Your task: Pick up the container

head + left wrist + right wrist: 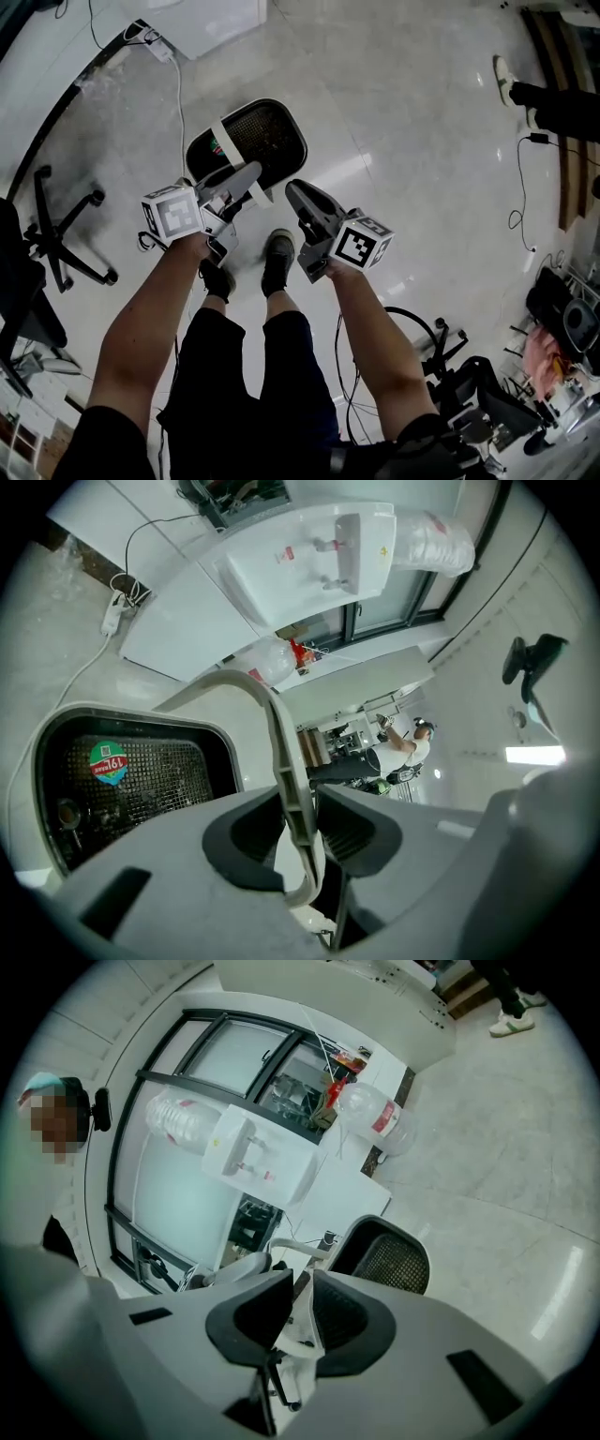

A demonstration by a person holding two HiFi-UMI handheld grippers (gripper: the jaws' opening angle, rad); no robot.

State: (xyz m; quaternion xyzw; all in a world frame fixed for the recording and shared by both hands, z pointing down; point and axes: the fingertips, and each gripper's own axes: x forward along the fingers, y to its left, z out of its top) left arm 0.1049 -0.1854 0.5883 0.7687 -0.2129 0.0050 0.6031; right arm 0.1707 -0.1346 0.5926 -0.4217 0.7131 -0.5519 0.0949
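The white handle of the black mesh container, upper centre, is gripped by the left claw and the right claw; both should be raised evenly.

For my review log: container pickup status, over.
Left gripper shut on handle of container. Right gripper: fingers near together, grip unclear. Nothing in the way.

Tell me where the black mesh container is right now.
In the head view the black mesh container is upper centre, just beyond the person's shoes, its white handle clamped between the jaws of the left gripper.
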